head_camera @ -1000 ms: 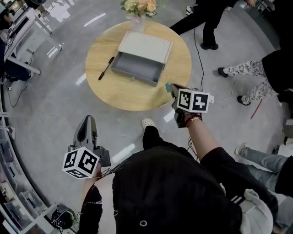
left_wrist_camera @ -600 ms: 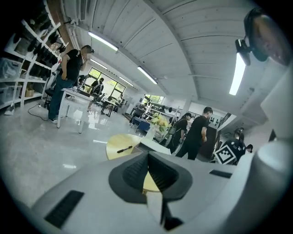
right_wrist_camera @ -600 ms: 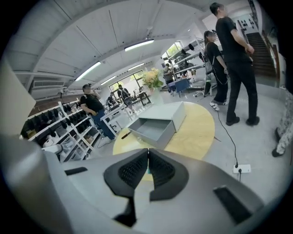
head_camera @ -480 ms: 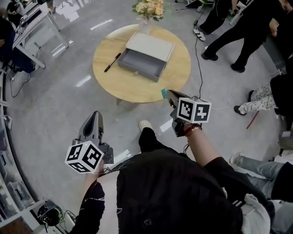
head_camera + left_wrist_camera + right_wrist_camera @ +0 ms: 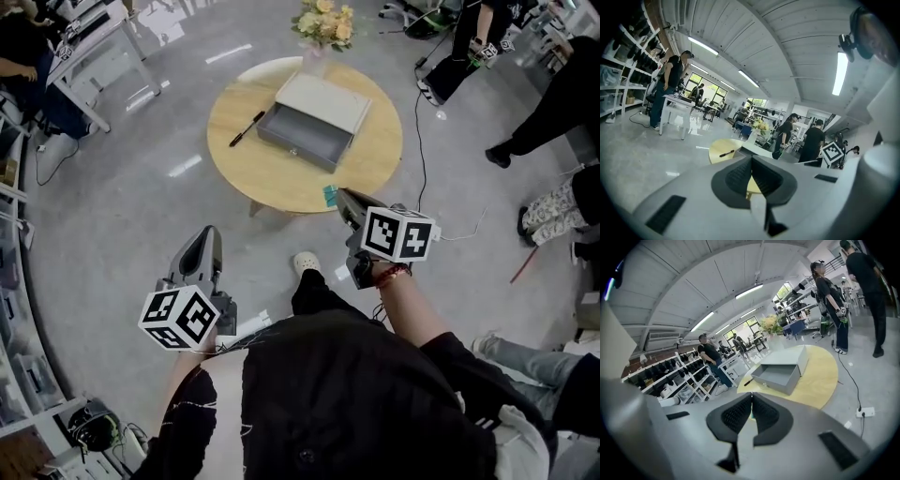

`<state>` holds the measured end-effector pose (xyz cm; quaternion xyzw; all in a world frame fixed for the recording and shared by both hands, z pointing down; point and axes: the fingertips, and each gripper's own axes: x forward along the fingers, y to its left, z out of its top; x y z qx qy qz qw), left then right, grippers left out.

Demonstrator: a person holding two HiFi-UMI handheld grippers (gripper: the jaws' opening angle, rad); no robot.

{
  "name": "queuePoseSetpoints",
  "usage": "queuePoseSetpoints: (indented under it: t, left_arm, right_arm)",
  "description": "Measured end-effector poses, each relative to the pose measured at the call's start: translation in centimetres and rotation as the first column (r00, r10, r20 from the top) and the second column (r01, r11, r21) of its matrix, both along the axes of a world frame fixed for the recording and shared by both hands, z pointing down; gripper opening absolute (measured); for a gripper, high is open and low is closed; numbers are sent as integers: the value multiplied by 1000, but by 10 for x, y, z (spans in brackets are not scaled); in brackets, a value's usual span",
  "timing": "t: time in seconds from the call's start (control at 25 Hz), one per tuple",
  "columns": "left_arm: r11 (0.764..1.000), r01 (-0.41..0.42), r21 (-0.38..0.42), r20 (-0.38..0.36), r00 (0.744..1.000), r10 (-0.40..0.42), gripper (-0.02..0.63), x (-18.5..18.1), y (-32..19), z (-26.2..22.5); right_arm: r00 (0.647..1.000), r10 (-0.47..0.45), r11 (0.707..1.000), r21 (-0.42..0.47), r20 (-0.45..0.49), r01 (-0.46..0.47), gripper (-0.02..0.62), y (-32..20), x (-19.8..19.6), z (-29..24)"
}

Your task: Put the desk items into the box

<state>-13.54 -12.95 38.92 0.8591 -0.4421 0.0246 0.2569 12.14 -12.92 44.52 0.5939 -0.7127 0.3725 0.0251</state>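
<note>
While the head view shows the round wooden table (image 5: 375, 155) ahead of the person, the right gripper (image 5: 341, 197) has its claw pinching a small flat teal piece (image 5: 330, 195) just over the table's near rim. The piece looks light, thin and stiff, so an edge pinch should do, though it could twist loose. The left gripper (image 5: 209, 236) hangs low over the floor. On the table sit the open grey box (image 5: 302, 139), its pale lid (image 5: 323, 101) behind it, and a slim black pen (image 5: 246, 128) to its left, likely to roll and best taken mid-barrel. A vase of flowers (image 5: 323, 21) stands beyond the box, and nothing bars the box mouth. The left gripper view shows that claw pressed together on nothing. The right gripper view shows a teal sliver between the pads, with the box ahead and bystanders and a floor cable nearby.
</note>
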Motion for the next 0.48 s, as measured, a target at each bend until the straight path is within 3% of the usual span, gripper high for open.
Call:
queuePoseSetpoints:
  t: [0.48]
  left_arm:
    - [998, 55, -28, -21, 998, -56, 9, 17, -58, 16]
  right_arm:
    - [997, -73, 997, 3, 6, 73, 12, -70, 8, 3]
